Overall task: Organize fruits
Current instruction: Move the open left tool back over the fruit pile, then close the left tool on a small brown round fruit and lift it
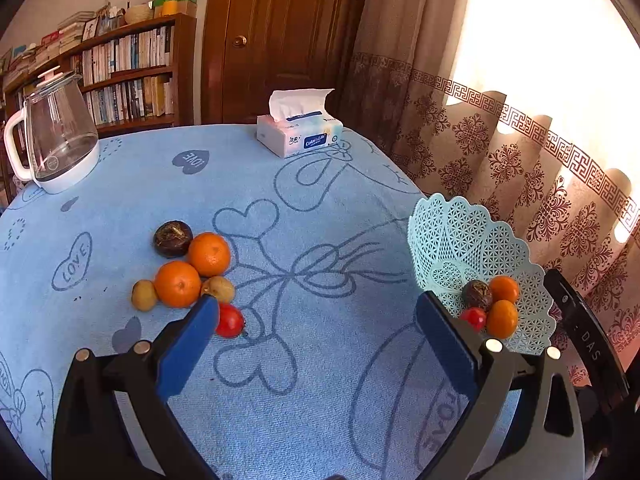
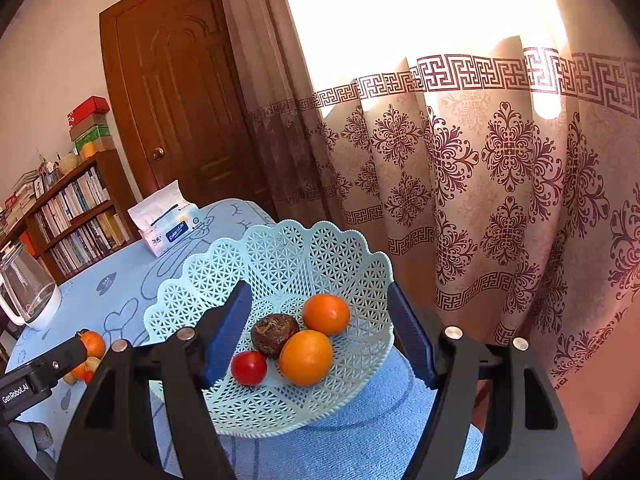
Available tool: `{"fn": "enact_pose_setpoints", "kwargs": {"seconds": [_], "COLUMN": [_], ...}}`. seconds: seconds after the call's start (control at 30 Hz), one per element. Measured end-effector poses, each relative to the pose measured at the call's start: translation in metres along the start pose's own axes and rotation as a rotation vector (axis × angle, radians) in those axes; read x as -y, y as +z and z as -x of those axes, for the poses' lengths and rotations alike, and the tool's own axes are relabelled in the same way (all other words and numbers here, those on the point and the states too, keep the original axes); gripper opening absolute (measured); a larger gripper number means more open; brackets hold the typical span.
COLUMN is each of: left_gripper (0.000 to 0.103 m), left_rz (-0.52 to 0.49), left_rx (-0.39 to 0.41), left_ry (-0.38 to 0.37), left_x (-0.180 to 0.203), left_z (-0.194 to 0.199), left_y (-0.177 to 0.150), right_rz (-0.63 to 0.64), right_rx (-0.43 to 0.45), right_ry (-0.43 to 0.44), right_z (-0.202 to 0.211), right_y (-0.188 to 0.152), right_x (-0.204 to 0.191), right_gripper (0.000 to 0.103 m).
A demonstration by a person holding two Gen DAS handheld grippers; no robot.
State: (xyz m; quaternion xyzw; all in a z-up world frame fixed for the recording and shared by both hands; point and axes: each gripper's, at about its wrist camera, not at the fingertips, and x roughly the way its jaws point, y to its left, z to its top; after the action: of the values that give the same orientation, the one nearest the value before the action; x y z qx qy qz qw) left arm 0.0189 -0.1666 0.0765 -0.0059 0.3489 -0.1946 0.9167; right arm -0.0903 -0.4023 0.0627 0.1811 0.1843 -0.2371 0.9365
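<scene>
Blue tablecloth (image 1: 320,184): "LOVE" printed inside heart outlines. Tissue pack (image 1: 299,134): blue label reading "Color Life". Left gripper (image 2: 24,384) body: "GenRobot.AI". Black bar (image 1: 588,344) beside the basket: "DAS".

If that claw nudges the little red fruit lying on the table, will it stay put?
Probably not. The red fruit looks round and glossy, so it would likely roll on the tablecloth and could slip between the open left gripper pads.

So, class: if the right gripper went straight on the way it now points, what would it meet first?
Probably the pale blue basket: the open right gripper points into it, the dark fruit and two oranges just below its line. Depth is unclear.
</scene>
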Motion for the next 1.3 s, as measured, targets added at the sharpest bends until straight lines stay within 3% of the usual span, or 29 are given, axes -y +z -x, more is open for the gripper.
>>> {"fn": "enact_pose_setpoints", "kwargs": {"seconds": [0.2,0.63,0.87,1.0,1.17,1.3], "left_gripper": [0.098,0.098,0.098,0.097,0.077,0.066], "left_rz": [0.046,0.099,0.057,0.014,0.034,0.071], "left_rx": [-0.003,-0.002,0.007,-0.011,-0.093,-0.136], "left_ry": [0.043,0.163,0.213,0.234,0.191,0.138], "left_x": [-0.03,-0.094,-0.111,-0.115,-0.127,-0.137], "left_z": [0.006,0.017,0.015,0.005,-0.018,-0.029], "left_y": [0.0,-0.009,-0.019,-0.024,-0.026,-0.024], "right_rz": [0.019,0.034,0.055,0.046,0.13,0.247], "right_rx": [0.01,0.03,0.05,0.018,-0.052,-0.055], "right_ry": [0.011,0.003,0.004,0.071,0.226,0.248], "right_z": [0.003,0.008,0.016,0.026,0.04,0.043], "right_y": [0.0,0.0,0.001,0.0,-0.022,-0.044], "right_x": [-0.004,-0.006,-0.01,-0.02,-0.063,-0.091], "right_gripper": [0.077,0.077,0.077,0.077,0.077,0.077]}}
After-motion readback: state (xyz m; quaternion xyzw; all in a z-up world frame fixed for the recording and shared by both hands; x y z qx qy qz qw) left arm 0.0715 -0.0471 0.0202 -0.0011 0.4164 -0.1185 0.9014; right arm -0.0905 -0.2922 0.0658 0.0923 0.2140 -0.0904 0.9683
